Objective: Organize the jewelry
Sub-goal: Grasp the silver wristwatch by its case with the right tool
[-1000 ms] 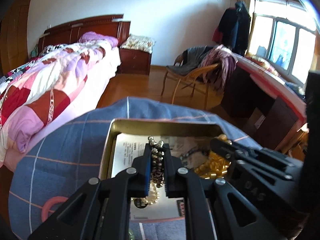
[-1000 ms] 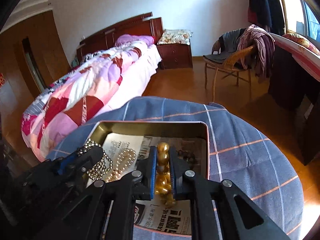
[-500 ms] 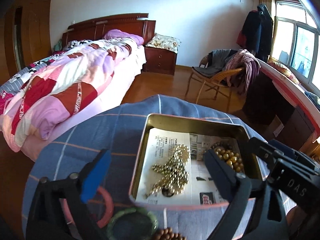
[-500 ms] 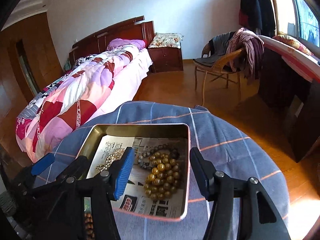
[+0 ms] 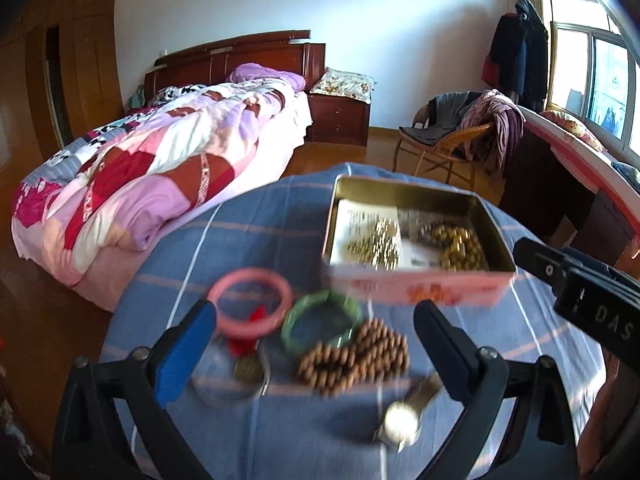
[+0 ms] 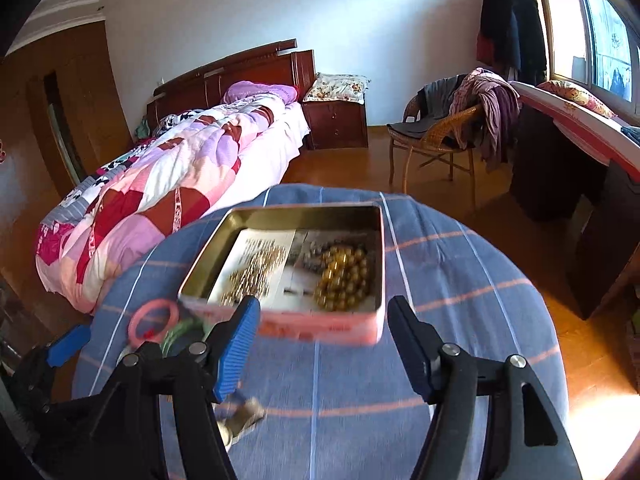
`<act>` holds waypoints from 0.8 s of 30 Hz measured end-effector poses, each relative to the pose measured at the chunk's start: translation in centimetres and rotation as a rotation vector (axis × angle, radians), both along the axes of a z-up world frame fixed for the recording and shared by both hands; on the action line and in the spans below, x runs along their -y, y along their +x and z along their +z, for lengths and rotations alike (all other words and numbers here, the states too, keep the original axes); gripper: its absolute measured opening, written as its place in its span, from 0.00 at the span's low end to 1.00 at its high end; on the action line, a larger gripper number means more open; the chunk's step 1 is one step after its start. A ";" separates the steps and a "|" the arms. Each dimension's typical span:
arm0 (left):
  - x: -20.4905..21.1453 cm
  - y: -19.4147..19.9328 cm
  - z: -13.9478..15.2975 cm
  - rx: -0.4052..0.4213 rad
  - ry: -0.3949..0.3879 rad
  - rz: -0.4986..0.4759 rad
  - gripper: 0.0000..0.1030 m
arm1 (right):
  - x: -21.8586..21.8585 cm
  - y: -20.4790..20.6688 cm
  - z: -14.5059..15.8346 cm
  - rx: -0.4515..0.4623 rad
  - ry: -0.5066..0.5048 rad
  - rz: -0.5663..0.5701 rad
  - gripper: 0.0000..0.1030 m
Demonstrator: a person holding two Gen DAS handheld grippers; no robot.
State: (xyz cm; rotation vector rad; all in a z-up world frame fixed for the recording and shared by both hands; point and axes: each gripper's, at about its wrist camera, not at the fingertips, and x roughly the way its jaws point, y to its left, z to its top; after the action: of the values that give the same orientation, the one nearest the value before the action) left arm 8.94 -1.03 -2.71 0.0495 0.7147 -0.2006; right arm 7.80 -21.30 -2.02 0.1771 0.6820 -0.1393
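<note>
A pink tin box [image 5: 416, 288] [image 6: 320, 324] sits on the blue cloth table; inside lie a gold chain [image 5: 376, 242] [image 6: 252, 274] and a yellow bead bracelet [image 5: 460, 246] [image 6: 344, 276]. In front of it lie a pink bangle [image 5: 251, 304] [image 6: 154, 320], a green bangle [image 5: 321, 320], a brown bead string [image 5: 354, 358], a watch [image 5: 400, 428] and a clear bangle with a red knot [image 5: 230, 380]. My left gripper [image 5: 314, 354] is open above these loose pieces. My right gripper [image 6: 322, 350] is open, empty, just in front of the box.
The round table [image 6: 460, 280] has a blue checked cloth. A bed [image 5: 160, 172] stands to the left, a wicker chair with clothes [image 5: 452, 140] behind, a dark desk [image 6: 560, 168] to the right. The table edge drops to wooden floor.
Both grippers let go of the chain and the yellow beads, which now lie in the box. Both opened and pulled back toward the table's near side.
</note>
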 end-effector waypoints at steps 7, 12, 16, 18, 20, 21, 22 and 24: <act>-1.2 -3.7 -0.7 0.026 0.066 -0.001 0.98 | -1.7 -3.4 -1.0 -0.020 -0.004 0.019 0.65; -2.1 -5.6 -0.9 0.030 0.066 -0.007 0.98 | -2.8 -5.2 -1.1 -0.025 -0.021 0.034 0.65; -2.7 -6.7 -0.8 0.048 0.071 -0.014 0.98 | -3.5 -6.3 -0.9 -0.023 -0.033 0.044 0.65; -2.9 -7.2 -0.8 0.062 0.071 -0.011 0.98 | -3.8 -6.7 -0.8 -0.018 -0.042 0.044 0.65; -3.1 -7.4 -0.7 0.073 0.074 -0.009 0.98 | -4.0 -7.0 -0.7 -0.016 -0.041 0.049 0.65; -3.3 -7.6 -0.6 0.080 0.075 -0.007 0.98 | -4.2 -7.2 -0.6 -0.015 -0.040 0.053 0.65; -3.5 -7.7 -0.6 0.086 0.074 -0.007 0.98 | -4.3 -7.3 -0.6 -0.013 -0.041 0.056 0.65; -3.8 -8.0 -0.5 0.095 0.065 -0.010 0.98 | -4.5 -7.5 -0.5 -0.009 -0.047 0.060 0.65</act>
State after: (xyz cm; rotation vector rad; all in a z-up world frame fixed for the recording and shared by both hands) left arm 0.89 2.75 -3.17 0.1236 0.6265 -0.1840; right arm 0.30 -16.79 -2.54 0.1110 0.6920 -0.0980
